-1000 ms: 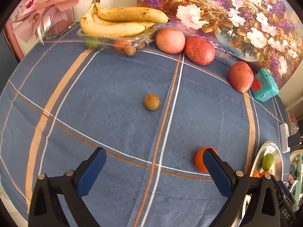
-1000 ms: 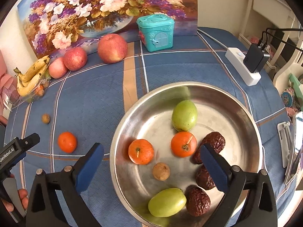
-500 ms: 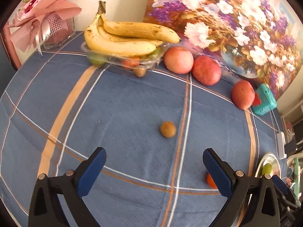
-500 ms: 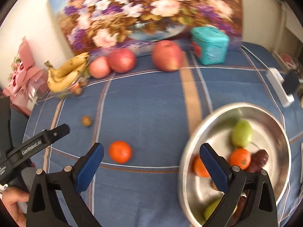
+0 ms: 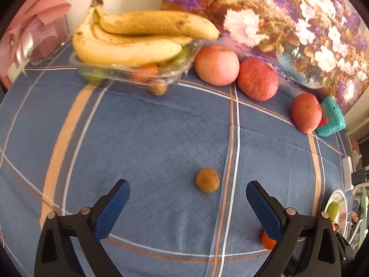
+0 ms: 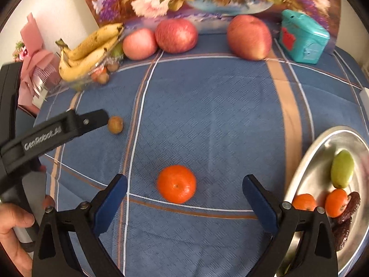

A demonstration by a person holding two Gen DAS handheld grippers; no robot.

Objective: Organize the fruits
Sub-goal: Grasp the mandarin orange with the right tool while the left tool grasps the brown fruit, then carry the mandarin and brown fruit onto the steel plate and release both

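A small brown round fruit [image 5: 207,180] lies on the blue cloth just ahead of my open, empty left gripper [image 5: 188,192]; it also shows in the right wrist view [image 6: 115,124], next to the left gripper's finger [image 6: 92,120]. A tangerine [image 6: 176,184] lies between the fingers of my open, empty right gripper [image 6: 184,187]; the left wrist view shows its edge [image 5: 267,241]. A steel bowl [image 6: 306,159] at the right holds a green fruit [image 6: 342,169], tangerines [image 6: 336,202] and dark dates [image 6: 351,204].
Bananas [image 5: 129,39] lie on a clear plastic tray of small fruit [image 5: 138,73] at the back left. Three red apples [image 6: 176,35] and a teal toy box [image 6: 303,39] stand along a flower painting. A pink gift box [image 6: 34,69] is at far left.
My left gripper has moved forward towards the small brown fruit. My right gripper has swung left, away from the bowl, and now frames the loose tangerine.
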